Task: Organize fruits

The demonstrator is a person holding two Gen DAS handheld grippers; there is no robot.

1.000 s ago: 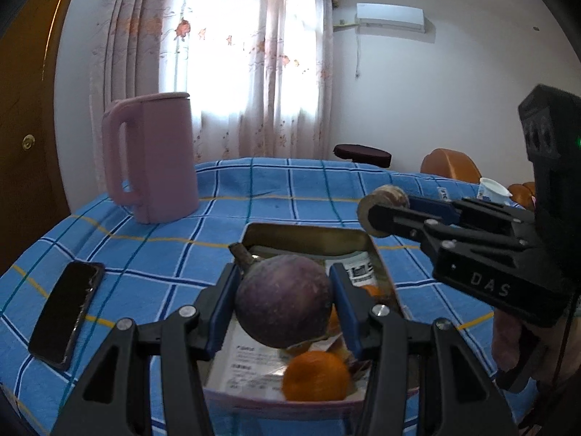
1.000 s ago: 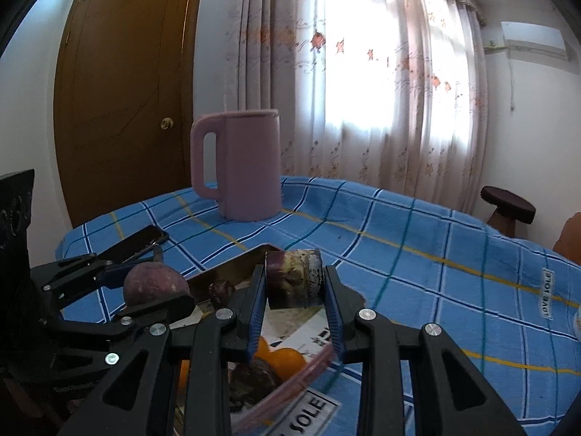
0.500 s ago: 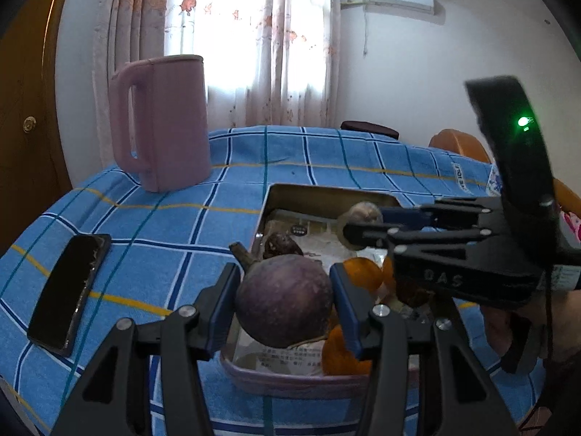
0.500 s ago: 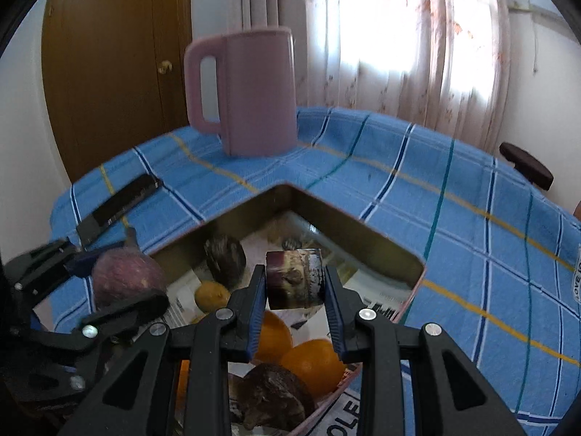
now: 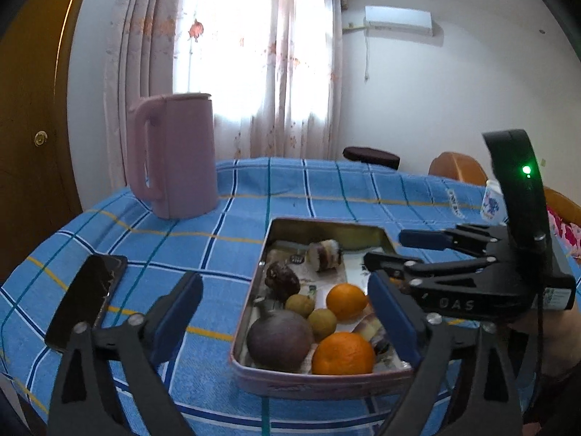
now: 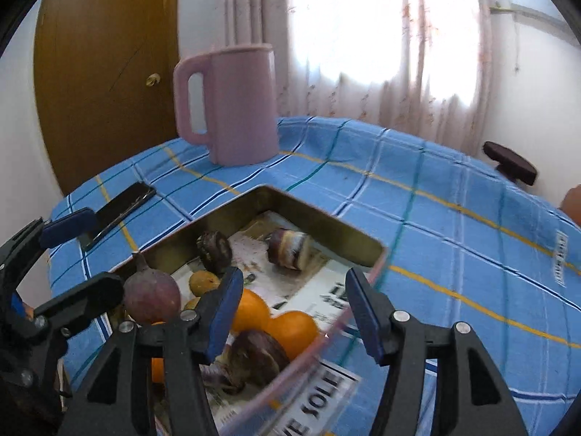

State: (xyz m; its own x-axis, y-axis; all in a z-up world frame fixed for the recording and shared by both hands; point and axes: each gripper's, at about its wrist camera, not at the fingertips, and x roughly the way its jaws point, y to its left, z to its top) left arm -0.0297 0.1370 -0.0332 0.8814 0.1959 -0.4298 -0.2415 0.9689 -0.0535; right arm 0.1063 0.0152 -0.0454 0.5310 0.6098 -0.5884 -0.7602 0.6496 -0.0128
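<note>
Now both grippers are being held spread and empty, their jaws having just been opening: the left gripper (image 5: 287,312) wide, the right gripper (image 6: 294,301) narrower. Inside the tin (image 5: 319,387), the purple fruit (image 5: 279,339) is lying at 7 o'clock, the cut piece (image 5: 325,259) at 12.

"das" on the right gripper (image 5: 385,254); "sole" on the tablecloth (image 6: 454,239).

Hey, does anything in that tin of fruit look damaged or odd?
Yes. Among the whole fruit in the tin, the piece at the far end is cut open, lying on its side with pale flesh showing. A dark, shrivelled fruit lies beside it. The phone screen looks cracked.
</note>
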